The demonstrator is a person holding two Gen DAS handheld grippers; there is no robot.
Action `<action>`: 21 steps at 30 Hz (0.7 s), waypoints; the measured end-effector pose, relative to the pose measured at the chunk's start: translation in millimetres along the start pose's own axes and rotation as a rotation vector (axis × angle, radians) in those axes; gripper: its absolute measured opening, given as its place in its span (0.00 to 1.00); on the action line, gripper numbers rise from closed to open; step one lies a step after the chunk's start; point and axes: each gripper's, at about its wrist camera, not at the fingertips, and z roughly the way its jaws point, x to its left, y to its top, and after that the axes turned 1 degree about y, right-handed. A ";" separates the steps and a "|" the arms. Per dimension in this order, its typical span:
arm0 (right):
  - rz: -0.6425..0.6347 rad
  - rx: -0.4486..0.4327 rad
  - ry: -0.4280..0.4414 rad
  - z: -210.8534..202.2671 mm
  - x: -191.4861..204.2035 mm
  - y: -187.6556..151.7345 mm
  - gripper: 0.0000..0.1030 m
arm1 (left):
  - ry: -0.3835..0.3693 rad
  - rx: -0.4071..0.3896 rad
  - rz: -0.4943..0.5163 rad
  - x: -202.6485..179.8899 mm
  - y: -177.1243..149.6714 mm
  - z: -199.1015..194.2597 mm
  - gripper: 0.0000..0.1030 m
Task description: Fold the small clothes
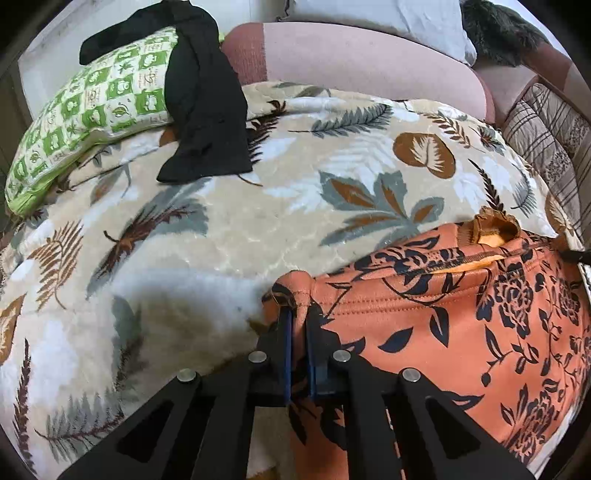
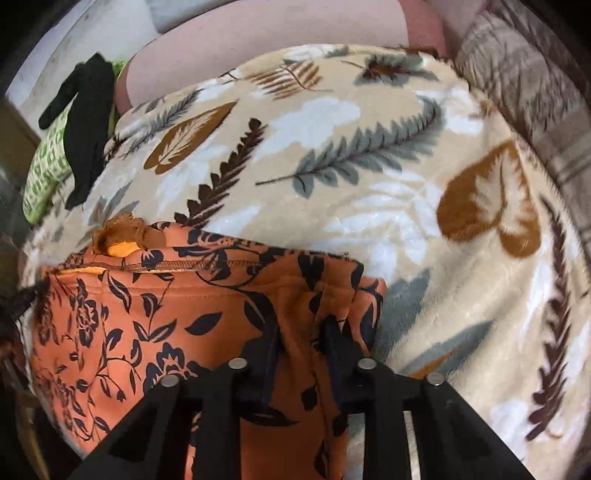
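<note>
An orange garment [image 1: 461,325] with a black floral print lies on a cream blanket [image 1: 229,236] patterned with brown, grey and white leaves, near the front edge of the bed. Its stitched hem runs across the top, and a small brown frilled piece [image 1: 493,221] pokes out just above that hem.

The left gripper [image 1: 300,317] has its jaws nearly together, pinching the garment's left corner; a bunched fold of orange cloth stands up between the two blue-edged fingers [image 1: 286,332]. The right gripper [image 2: 301,328] is clamped on the opposite corner, where the cloth gathers into a thicker fold between its dark fingers [image 2: 334,332], the jaws standing a little wider than on the left.

Further back on the blanket, well apart from the orange piece, a black garment [image 1: 207,110] is draped over a green-and-white checked pillow [image 1: 85,118] and trails down onto the blanket. Behind them lies a pink bolster [image 1: 362,62], with a white pillow [image 1: 384,18] beyond it. A brown striped cover [image 1: 546,136] edges the bed on the right side.
</note>
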 end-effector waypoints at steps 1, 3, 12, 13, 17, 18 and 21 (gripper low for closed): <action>0.026 -0.034 -0.025 -6.8 -4.4 0.4 0.16 | 0.002 0.007 -0.011 1.4 0.6 4.4 0.06; 0.093 -0.054 -0.115 -3.5 -23.0 -1.9 0.15 | 0.007 0.037 -0.062 7.9 2.7 19.6 0.11; 0.184 -0.172 0.066 -54.6 -11.1 -9.0 0.83 | 0.039 -0.083 -0.070 7.1 -1.0 -39.3 0.31; 0.176 -0.156 0.141 -55.4 -4.3 -8.1 0.83 | 0.008 -0.099 -0.059 1.0 -5.7 -51.4 0.32; 0.145 0.020 0.391 -21.6 9.9 -13.1 0.81 | -0.089 -0.097 -0.006 -27.7 -25.9 -60.2 0.52; 0.166 0.037 0.304 -6.0 -0.9 -15.0 0.81 | -0.065 -0.056 0.014 -32.6 -31.1 -44.5 0.52; 0.444 -0.008 0.262 5.1 -60.2 -29.6 0.64 | 0.041 0.050 -0.033 -19.0 -42.0 -5.6 0.63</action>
